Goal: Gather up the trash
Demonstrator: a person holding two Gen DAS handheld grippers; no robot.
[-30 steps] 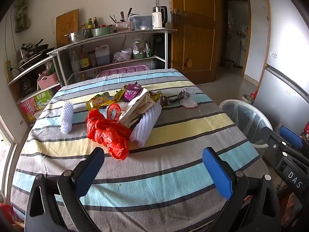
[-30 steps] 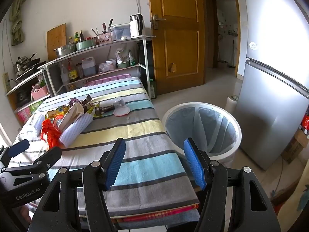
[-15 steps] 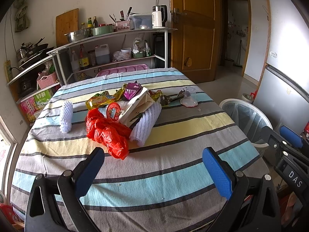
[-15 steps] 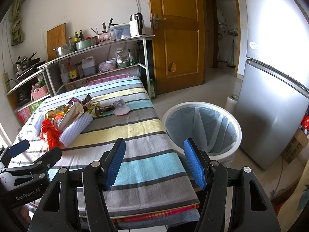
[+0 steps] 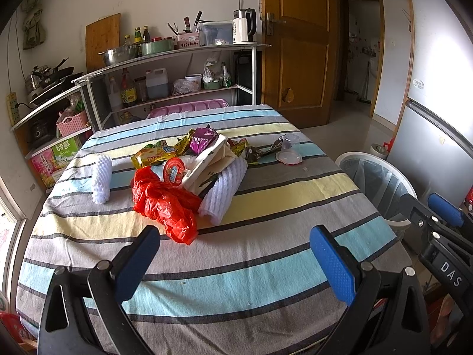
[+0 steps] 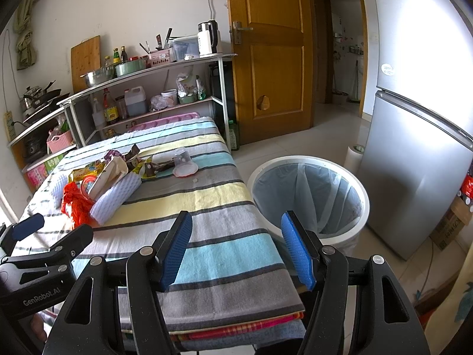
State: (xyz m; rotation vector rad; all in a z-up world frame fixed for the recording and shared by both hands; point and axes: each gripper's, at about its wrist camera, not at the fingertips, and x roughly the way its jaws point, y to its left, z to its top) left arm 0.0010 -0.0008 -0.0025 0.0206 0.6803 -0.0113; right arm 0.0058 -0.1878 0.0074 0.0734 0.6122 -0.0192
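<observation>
Left tool (image 5: 235, 261): jaws spread wide, empty, over near edge of striped bench (image 5: 266, 266).
Trash heap: mid-bench; foam sleeve (image 5: 101, 178), red bag (image 5: 165, 204), red-lidded cup (image 5: 174, 171), wrappers (image 5: 159, 154), clear cup (image 5: 289, 148).
Right tool (image 6: 236, 250): jaws apart, empty, over bench's right corner.
Bin (image 6: 310, 195): lined, on floor just right of bench.

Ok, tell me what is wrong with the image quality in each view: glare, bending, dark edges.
Left wrist view: glare washes out the wall above the fridge, shelf rails bow from fisheye, corners go black. Right wrist view: the fridge top is blown white, the door frame curves, and the trash pile stays sharp.
</observation>
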